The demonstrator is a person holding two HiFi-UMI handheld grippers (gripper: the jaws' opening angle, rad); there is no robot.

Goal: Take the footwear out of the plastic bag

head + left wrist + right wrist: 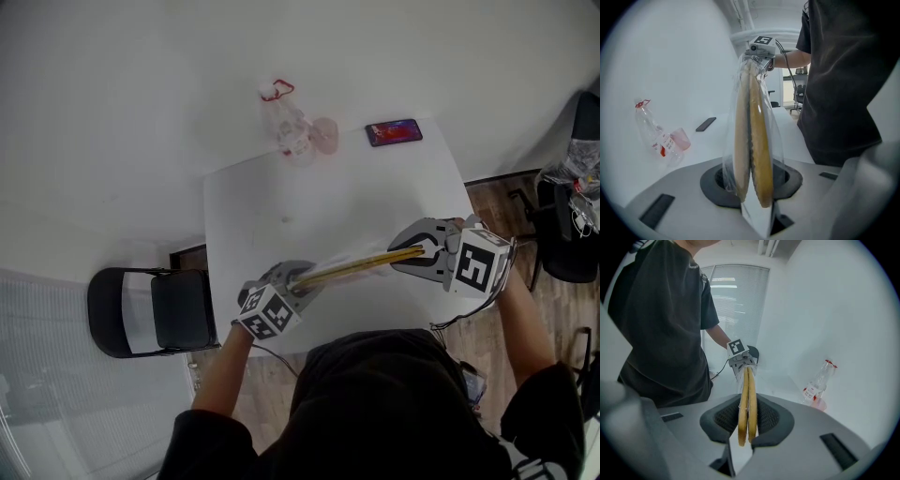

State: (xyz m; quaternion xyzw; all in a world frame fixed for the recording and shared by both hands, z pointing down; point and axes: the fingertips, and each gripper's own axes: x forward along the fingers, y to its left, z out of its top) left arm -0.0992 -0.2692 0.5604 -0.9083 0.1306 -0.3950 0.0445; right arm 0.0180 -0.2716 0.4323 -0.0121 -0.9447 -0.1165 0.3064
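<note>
Overhead, the thin tan slippers (361,265) read only as a yellow bar held above the tabletop (328,197). Only the left gripper view reveals the clear plastic bag (777,140) still wrapping them. Left claw (298,279) and right claw (420,253) each clench one end. At the tabletop's far edge lie a plastic bottle (286,122), a pink cup (324,134) and a phone (394,132), none obstructed.

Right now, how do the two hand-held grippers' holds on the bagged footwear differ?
At the left hand-held gripper the plastic bag balloons loosely round the footwear; at the right hand-held gripper little bag shows beside it. The left one is near the front edge of the table, the right by its right edge. Both are shut on the same footwear.
</note>
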